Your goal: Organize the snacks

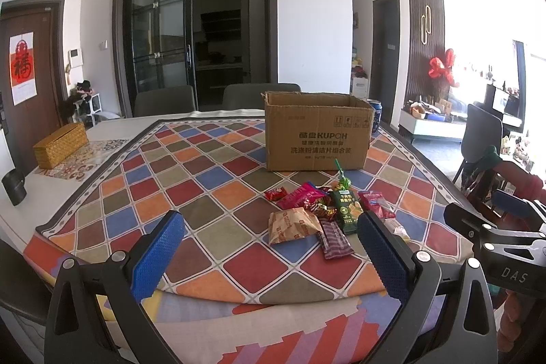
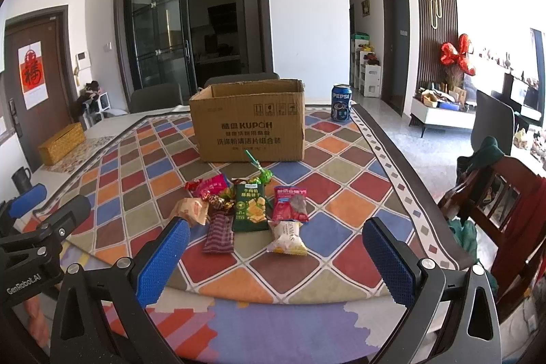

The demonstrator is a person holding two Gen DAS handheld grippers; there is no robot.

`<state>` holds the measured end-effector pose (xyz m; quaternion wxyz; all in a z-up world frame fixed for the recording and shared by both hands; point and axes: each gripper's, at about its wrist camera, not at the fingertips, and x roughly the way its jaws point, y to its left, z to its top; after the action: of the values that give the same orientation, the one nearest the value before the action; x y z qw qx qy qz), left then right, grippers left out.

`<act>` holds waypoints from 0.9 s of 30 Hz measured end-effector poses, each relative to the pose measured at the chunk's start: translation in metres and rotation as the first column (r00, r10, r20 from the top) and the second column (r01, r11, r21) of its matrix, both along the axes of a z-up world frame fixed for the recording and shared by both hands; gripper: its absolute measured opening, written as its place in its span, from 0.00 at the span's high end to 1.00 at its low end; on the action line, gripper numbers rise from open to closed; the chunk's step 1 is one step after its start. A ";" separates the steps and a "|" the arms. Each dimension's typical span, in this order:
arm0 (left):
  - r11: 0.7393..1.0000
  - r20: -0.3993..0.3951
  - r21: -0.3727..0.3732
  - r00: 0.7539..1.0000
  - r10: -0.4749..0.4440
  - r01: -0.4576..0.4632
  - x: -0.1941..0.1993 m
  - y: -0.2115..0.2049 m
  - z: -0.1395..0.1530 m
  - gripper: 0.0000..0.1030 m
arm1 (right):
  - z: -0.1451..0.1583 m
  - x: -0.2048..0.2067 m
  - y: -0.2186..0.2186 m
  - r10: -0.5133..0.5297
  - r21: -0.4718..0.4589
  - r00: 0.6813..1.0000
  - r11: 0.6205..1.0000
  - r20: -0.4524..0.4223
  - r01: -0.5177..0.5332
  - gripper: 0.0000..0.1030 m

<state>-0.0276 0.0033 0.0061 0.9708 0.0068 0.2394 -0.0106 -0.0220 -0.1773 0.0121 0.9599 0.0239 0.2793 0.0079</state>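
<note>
My left gripper [image 1: 269, 239] hangs over the near edge of the table, its 2 blue pads spread wide with nothing between them. My right gripper [image 2: 276, 248] is the same: fingers wide apart, empty, above the checked cloth [image 2: 358, 190].

The snacks lie in a loose heap on the cloth, just ahead of both grippers and well short of the box [image 2: 247, 125]. From the right wrist view I see a dark green pack [image 2: 250, 210] in the middle, a pink pack [image 2: 290, 203] touching its right side, a white pack [image 2: 286, 237] just in front of the pink one, a striped purple bar [image 2: 218, 234] to the left of the green pack, and a tan pack [image 2: 192, 208] further left. Small wrapped candies [image 2: 218, 200] sit behind the bar, with a magenta pack [image 2: 213, 185] beyond them. A green lollipop [image 2: 262, 173] lies between the heap and the box.

The box stands upright and open-topped; I cannot see inside it. A cola can [image 2: 341, 101] stands to its right, further back. A woven box [image 1: 59, 144] sits far left on the table.
</note>
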 end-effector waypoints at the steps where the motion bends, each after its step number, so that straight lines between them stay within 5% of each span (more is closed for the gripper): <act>1: 1.000 -0.001 0.000 1.000 -0.002 0.002 0.000 0.000 0.000 0.00 | 0.000 0.000 0.001 0.000 0.001 1.000 1.000 -0.001 0.000 0.01; 27: 1.000 -0.150 0.006 0.988 -0.027 0.028 0.076 -0.006 -0.040 0.00 | -0.037 0.072 -0.011 0.005 0.062 0.991 0.998 -0.132 0.003 0.01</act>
<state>0.0483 -0.0026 -0.0334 0.9499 0.0130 0.3114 -0.0235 0.0499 -0.1881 -0.0248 0.9381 0.0542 0.3417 0.0155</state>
